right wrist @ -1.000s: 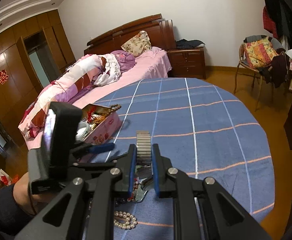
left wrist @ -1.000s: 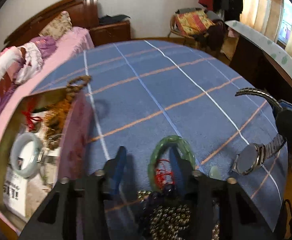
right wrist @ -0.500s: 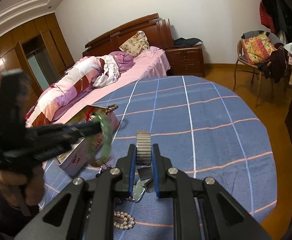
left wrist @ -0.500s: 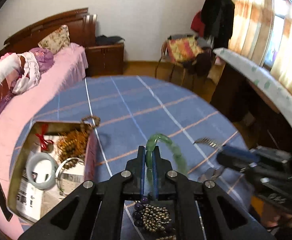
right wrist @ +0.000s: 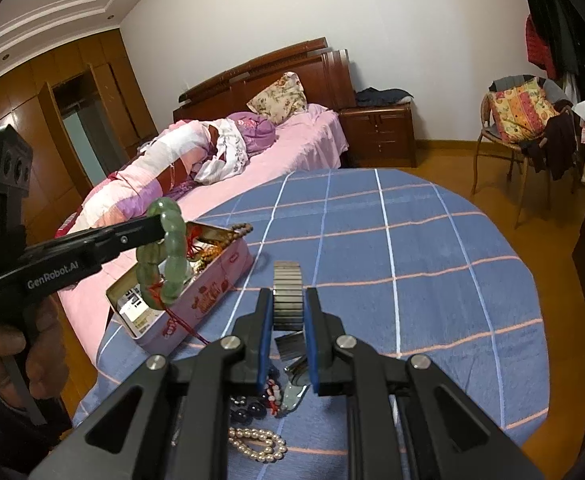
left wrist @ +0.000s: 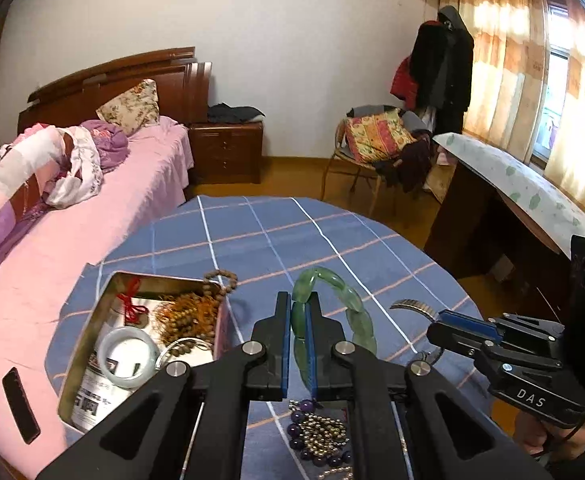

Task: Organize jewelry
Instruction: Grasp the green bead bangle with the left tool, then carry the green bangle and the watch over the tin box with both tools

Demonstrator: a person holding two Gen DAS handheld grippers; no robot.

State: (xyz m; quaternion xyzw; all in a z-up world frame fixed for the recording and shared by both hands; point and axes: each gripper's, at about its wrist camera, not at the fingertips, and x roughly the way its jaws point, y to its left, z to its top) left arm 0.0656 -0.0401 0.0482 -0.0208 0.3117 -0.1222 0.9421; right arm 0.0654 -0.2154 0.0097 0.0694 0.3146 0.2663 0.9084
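**Both grippers lifted, each with a piece of jewelry**

While the left gripper (left wrist: 299, 320) clamps its blue pads onto the green jade bracelet (left wrist: 334, 308), the hoop stands up and curves off to the gripper's right, clear of the blue checked tablecloth (left wrist: 276, 236). From the right wrist view this bracelet (right wrist: 164, 252) hangs in the air over the near end of the pink tin box (right wrist: 196, 292), red tassel trailing below. The box (left wrist: 88, 344) sits ahead and left of the left gripper, holding a pale bangle (left wrist: 126, 350) and wooden prayer beads (left wrist: 190, 318). The right gripper (right wrist: 288, 312) is closed on the metal watch band (right wrist: 287, 292), which rises between its fingers. Under that gripper lie a pearl strand (right wrist: 258, 444) and dark purple beads (right wrist: 248, 412).
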